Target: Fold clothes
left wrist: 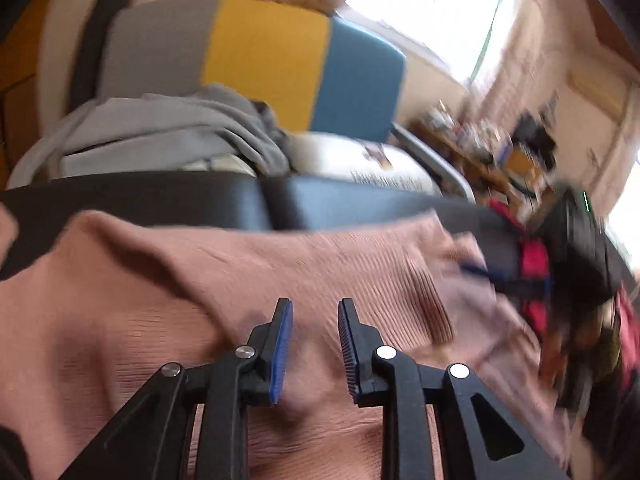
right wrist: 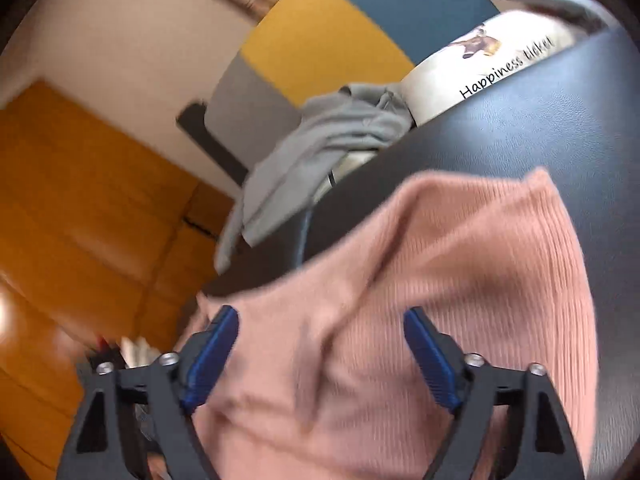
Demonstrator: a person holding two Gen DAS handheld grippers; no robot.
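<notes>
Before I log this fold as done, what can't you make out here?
- Pink ribbed garment: its near part is cut off by the frame edge and the left tool; left wrist view.
- Cluttered shelf: blurred; left wrist view.
- Grey garment: lower part hidden behind the black table; right wrist view.

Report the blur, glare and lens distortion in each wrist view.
Left wrist view: the window is blown out white; the right side is smeared by motion blur, while the left gripper stays sharp; the fisheye bends the black table edge. Right wrist view: the pink ribbed garment is softly blurred, the corners are dark, and the pillow lettering is readable.
</notes>
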